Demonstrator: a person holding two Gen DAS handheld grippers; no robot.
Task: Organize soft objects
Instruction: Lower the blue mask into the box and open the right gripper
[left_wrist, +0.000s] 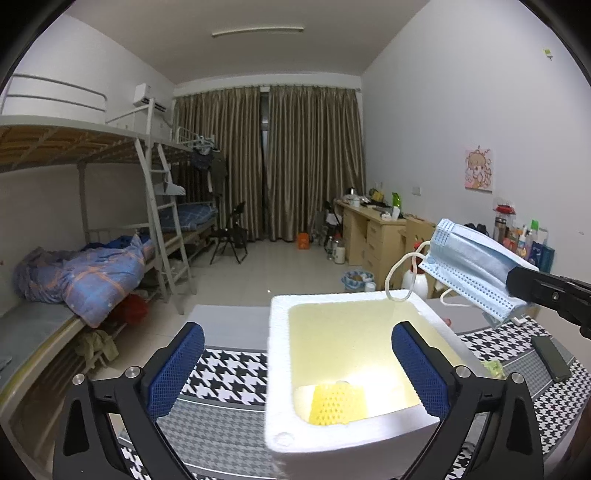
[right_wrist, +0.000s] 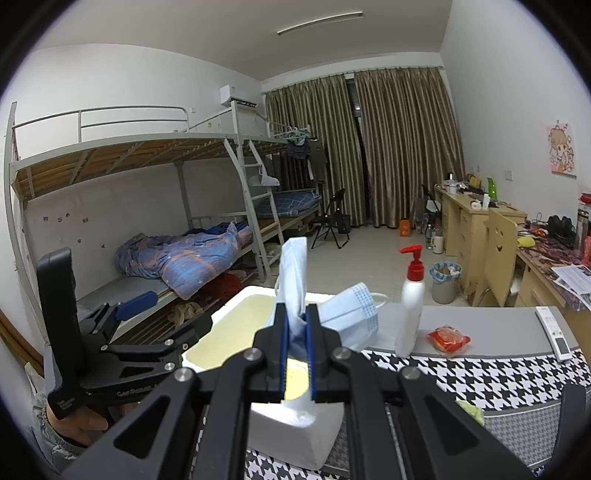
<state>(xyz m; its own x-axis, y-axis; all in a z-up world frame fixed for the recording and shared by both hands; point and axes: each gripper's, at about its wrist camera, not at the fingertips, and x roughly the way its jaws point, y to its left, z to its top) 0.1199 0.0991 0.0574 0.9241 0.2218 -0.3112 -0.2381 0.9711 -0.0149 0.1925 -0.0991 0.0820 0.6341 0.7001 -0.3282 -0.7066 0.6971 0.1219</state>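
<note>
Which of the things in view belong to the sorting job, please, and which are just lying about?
Part of the job:
- blue face mask, pinched in the right gripper
- white foam box
- yellow sponge inside it
- left gripper, open

Lying about:
- pump bottle
- red snack packet
- remote control

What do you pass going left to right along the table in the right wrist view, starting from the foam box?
Foam box → face mask lying on the table → pump bottle → red snack packet → remote control.
</note>
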